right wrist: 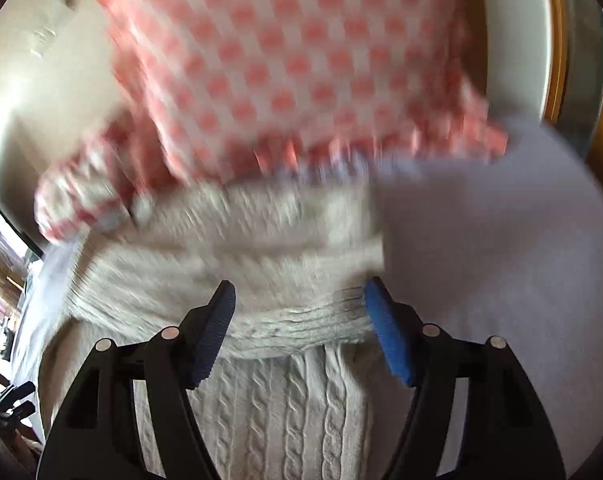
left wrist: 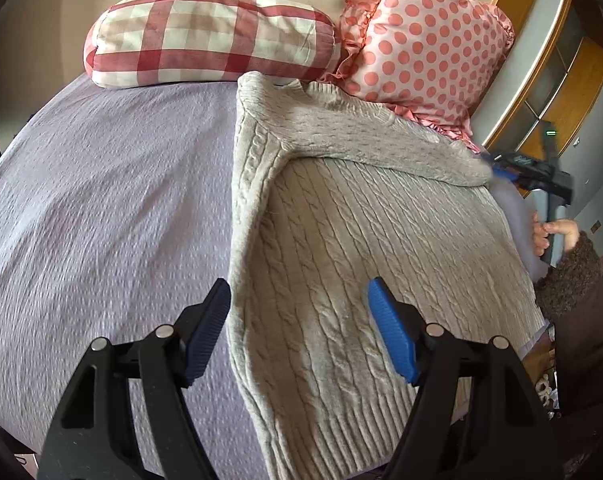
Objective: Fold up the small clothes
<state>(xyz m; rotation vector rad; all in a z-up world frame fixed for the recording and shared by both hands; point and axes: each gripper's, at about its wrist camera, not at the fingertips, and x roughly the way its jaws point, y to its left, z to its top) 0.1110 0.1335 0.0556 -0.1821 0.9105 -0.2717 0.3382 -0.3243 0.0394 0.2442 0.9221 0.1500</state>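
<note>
A beige cable-knit sweater [left wrist: 341,248] lies on the lilac bed cover [left wrist: 101,208], one sleeve folded across its upper body. My left gripper [left wrist: 299,300] is open and empty, just above the sweater's left edge near the hem. In the right wrist view, which is blurred, my right gripper [right wrist: 299,304] is open over the ribbed cuff of the folded sleeve [right wrist: 297,320]; the cuff lies between the jaws, not pinched. The right gripper also shows in the left wrist view [left wrist: 501,170] at the sweater's far right edge.
A red checked pillow [left wrist: 209,40] and a pink dotted cushion [left wrist: 425,40] lie at the head of the bed, the cushion touching the sweater's top. A wooden cabinet [left wrist: 557,80] stands at the right. The person's hand [left wrist: 557,236] is at the bed's right edge.
</note>
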